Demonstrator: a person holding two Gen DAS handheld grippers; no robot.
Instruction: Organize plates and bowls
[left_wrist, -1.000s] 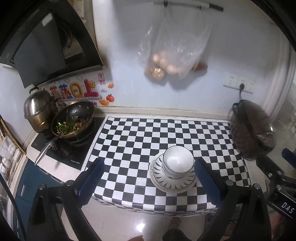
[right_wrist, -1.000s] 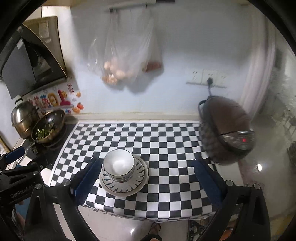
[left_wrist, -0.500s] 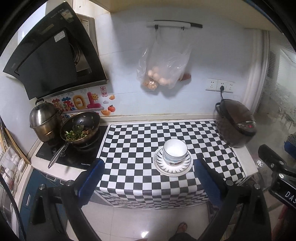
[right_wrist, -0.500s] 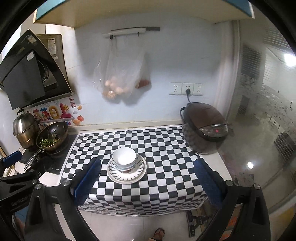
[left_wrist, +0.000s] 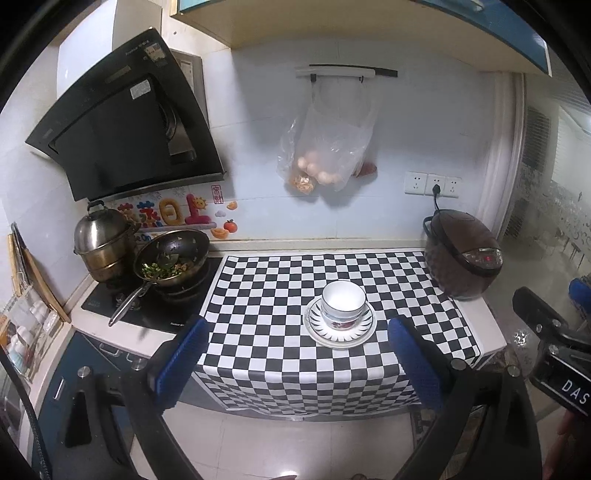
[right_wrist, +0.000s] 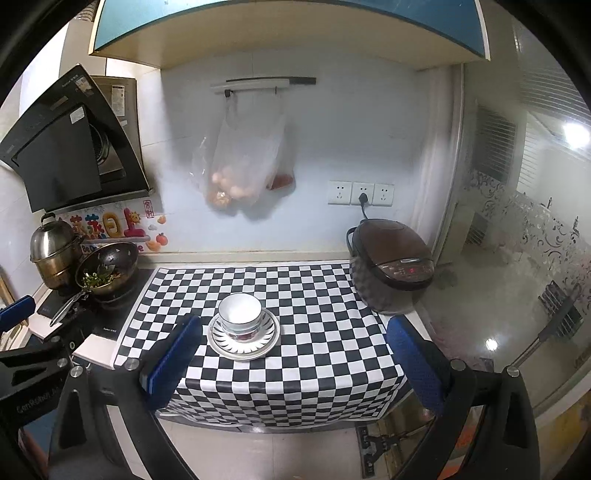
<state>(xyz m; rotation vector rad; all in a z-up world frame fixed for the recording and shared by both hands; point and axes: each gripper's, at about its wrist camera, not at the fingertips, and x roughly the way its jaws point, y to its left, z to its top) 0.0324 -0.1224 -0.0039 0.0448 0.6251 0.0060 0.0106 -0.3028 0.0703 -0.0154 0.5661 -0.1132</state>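
Both the left gripper (left_wrist: 297, 356) and right gripper (right_wrist: 293, 354) gape wide, empty. Bowls (left_wrist: 343, 303) sit nested on plate (left_wrist: 340, 326), twelve o'clock; approach level.

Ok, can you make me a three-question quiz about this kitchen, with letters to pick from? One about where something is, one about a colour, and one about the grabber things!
1. Where do the stacked white bowls sit?
A. on the striped round plate
B. in the dark wok
C. on the floor

2. What colours is the checkered cloth on the counter?
A. red and yellow
B. black and white
C. green and blue

3. How are the left gripper and right gripper?
A. both holding bowls
B. one holding the plate
C. both open and empty

Answers:
1 A, the bowls stand inside the plate's rim.
2 B, its squares are black and white.
3 C, the blue pads stand wide apart with nothing between them.
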